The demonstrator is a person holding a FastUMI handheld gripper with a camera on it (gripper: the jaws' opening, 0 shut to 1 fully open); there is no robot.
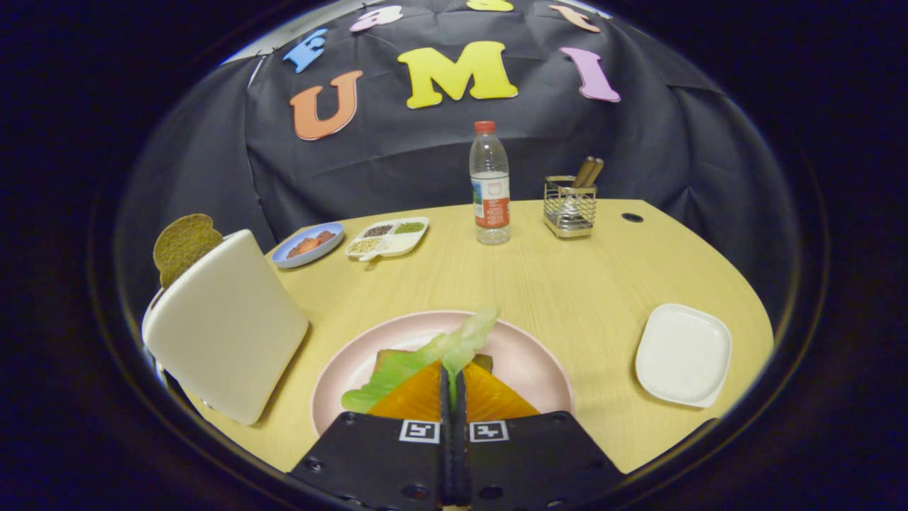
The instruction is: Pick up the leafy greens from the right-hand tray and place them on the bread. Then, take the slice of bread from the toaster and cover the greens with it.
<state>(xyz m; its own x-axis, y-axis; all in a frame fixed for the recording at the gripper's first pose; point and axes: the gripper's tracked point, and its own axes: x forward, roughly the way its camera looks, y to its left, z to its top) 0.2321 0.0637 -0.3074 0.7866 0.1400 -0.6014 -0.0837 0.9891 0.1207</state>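
So the gripper has its fingers pinched tight together on one leafy greens piece, held right over the single pink plate, where a slice of bread peeks out beneath. One white toaster sits off to the left with one bread slice poking out the top. One white tray to the right. Farther back on the bench: one water bottle, one wire caddy, one blue dish, one divided snack tray.
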